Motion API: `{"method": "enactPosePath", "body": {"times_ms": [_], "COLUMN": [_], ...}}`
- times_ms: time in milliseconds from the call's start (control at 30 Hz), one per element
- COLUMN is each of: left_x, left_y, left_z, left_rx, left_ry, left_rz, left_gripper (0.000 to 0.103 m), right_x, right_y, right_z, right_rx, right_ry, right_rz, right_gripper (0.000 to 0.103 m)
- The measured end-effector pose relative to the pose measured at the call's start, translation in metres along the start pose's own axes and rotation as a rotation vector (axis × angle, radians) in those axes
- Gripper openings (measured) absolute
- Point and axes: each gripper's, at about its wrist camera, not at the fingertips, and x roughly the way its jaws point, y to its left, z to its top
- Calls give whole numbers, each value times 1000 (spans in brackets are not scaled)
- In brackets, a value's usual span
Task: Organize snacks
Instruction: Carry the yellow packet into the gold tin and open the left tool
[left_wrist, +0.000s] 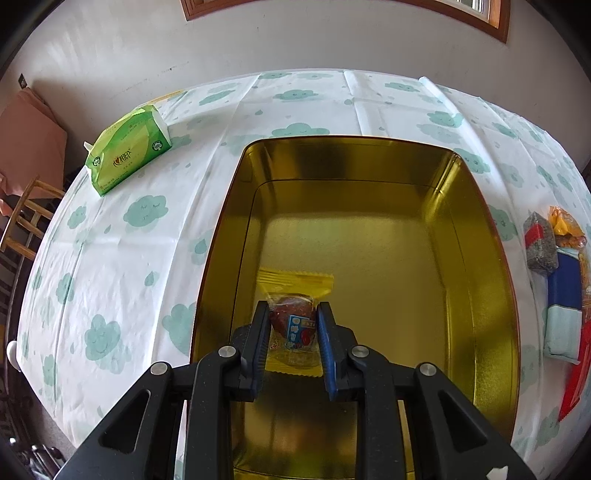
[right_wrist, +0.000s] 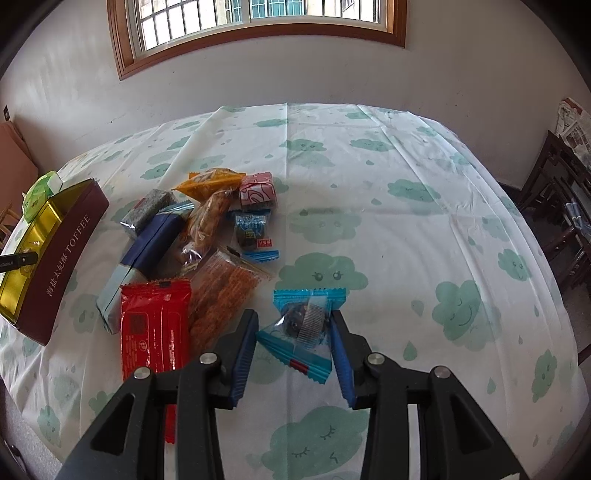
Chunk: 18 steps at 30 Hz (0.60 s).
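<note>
Pinching a yellow-wrapped snack (left_wrist: 293, 325) between its 2 blue pads, the left gripper (left_wrist: 291, 314) hangs inside the gold-lined tin (left_wrist: 476, 236), low over its floor; whether the packet touches the bottom cannot be told. Around the tin lies a tablecloth (left_wrist: 122, 266) printed with green clouds, with a green tissue pack (left_wrist: 127, 151) at its far left corner. Over on the other side, the right gripper (right_wrist: 293, 321) has its jaws narrowly parted around a blue-wrapped snack (right_wrist: 304, 328); the right pad meets the wrapper, while the left one stands apart from it, so a firm grip cannot be told. Just left of it sits the snack pile: a red packet (right_wrist: 155, 325), a navy packet (right_wrist: 147, 251), twisted fried sticks (right_wrist: 225, 291) and a pink-wrapped block (right_wrist: 258, 192).
</note>
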Motion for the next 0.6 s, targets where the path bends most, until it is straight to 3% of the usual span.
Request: {"method": "enactPosePath", "body": {"times_ms": [233, 333, 567, 600], "left_x": [5, 5, -8, -12], "left_y": [1, 2, 7, 8], "left_z": [-1, -1, -3, -4], "left_rx": [4, -5, -31, -38], "left_ry": [13, 12, -28, -37], "left_rz": [-4, -7, -37, -42], "left_gripper": [26, 37, 47, 52], "right_x": [-3, -6, -14, -15], "right_y": [4, 8, 21, 24], "right_z": [3, 6, 18, 19], "right_rx": [-7, -13, -43, -48], "right_ry": [-10, -21, -51, -53], "right_rz": [0, 1, 24, 32], "right_gripper": [39, 39, 39, 39]}}
